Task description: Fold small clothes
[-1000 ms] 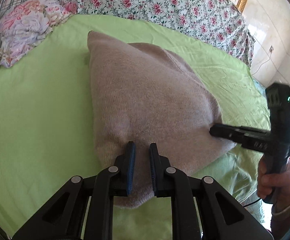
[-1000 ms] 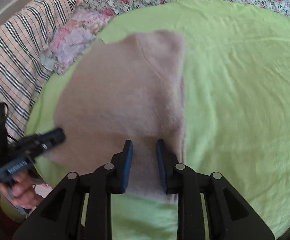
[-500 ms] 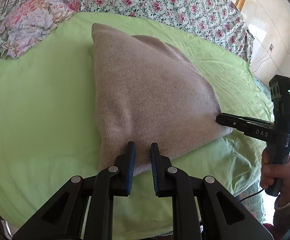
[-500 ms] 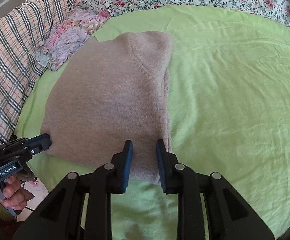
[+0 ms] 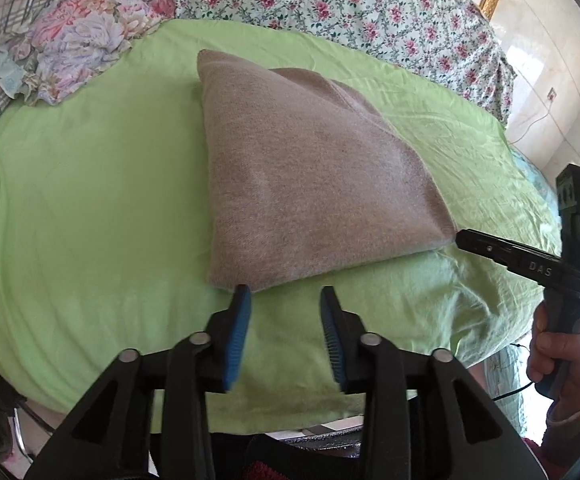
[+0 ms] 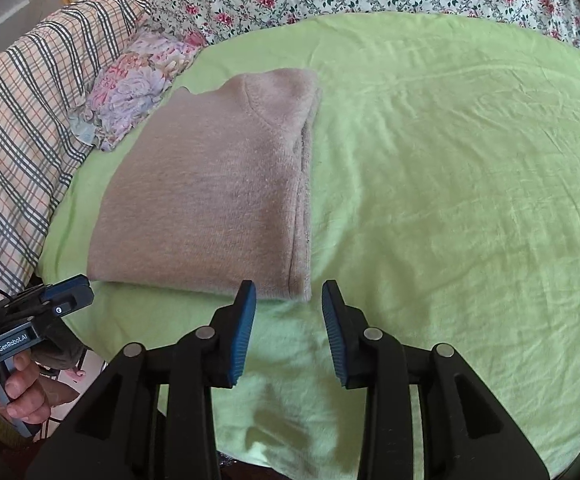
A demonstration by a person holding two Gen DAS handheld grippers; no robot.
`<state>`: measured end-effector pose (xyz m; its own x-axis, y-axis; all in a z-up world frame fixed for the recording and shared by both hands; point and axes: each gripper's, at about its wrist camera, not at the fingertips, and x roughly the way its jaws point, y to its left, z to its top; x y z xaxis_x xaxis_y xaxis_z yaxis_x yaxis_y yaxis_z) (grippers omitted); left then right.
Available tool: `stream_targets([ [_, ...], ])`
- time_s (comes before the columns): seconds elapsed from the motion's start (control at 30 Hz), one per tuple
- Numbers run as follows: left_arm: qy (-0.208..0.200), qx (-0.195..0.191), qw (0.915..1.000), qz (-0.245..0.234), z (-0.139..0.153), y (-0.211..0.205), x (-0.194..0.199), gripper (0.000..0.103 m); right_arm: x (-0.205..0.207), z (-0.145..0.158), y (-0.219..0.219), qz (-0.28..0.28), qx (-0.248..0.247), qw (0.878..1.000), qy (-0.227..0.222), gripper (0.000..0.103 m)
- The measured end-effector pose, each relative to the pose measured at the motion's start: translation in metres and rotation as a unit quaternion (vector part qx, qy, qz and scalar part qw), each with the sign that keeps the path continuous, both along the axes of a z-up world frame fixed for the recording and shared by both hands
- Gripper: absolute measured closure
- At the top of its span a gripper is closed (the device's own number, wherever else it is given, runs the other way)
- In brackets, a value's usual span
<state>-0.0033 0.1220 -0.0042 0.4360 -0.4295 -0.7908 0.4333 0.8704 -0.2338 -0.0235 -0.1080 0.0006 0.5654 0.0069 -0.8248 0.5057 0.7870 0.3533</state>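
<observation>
both tools [image 5: 286, 300] [image 6: 289, 296] just opened beside the folded sweater [image 5: 302, 184], gripping nothing.

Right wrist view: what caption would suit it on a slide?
Folded beige sweater lies on the green sheet; right gripper open just off its near edge.

place: home bedroom; evidence: bed [image 6: 450, 160], floral pillow [image 5: 78, 40], plaid quilt [image 6: 22, 120]

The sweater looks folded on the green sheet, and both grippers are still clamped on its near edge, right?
Not quite. The folded sweater does lie on the green sheet, but both grippers have just opened: left gripper and right gripper hold nothing, as each wrist view shows.
</observation>
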Motion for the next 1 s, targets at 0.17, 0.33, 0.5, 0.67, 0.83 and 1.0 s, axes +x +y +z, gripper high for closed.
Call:
stream_targets([
  [0.17,-0.005,-0.001,1.0000,0.001,0.007,0.008,0.007,0.061,0.010,0.008,-0.012,0.001,0.015,1.000,-0.020,0.065],
  [0.33,-0.013,-0.005,0.9998,0.013,0.014,0.011,0.029,0.051,0.037,0.011,-0.046,-0.009,0.038,0.998,-0.053,0.065],
  [0.5,-0.009,-0.007,0.9994,0.033,0.016,0.005,0.069,0.050,0.087,-0.001,-0.093,-0.016,0.094,0.992,-0.077,0.064],
  [0.67,0.005,-0.041,0.9983,0.041,0.023,0.001,0.141,0.045,0.136,-0.020,-0.128,-0.024,0.127,0.989,-0.073,0.053],
  [0.83,0.071,-0.102,0.9919,0.024,0.011,-0.009,0.234,0.035,0.170,-0.041,-0.151,-0.029,0.167,0.983,-0.075,0.050],
  [1.0,0.110,-0.097,0.9888,0.028,-0.018,-0.023,0.299,0.031,0.192,-0.052,-0.159,-0.007,0.175,0.981,-0.079,0.065],
])
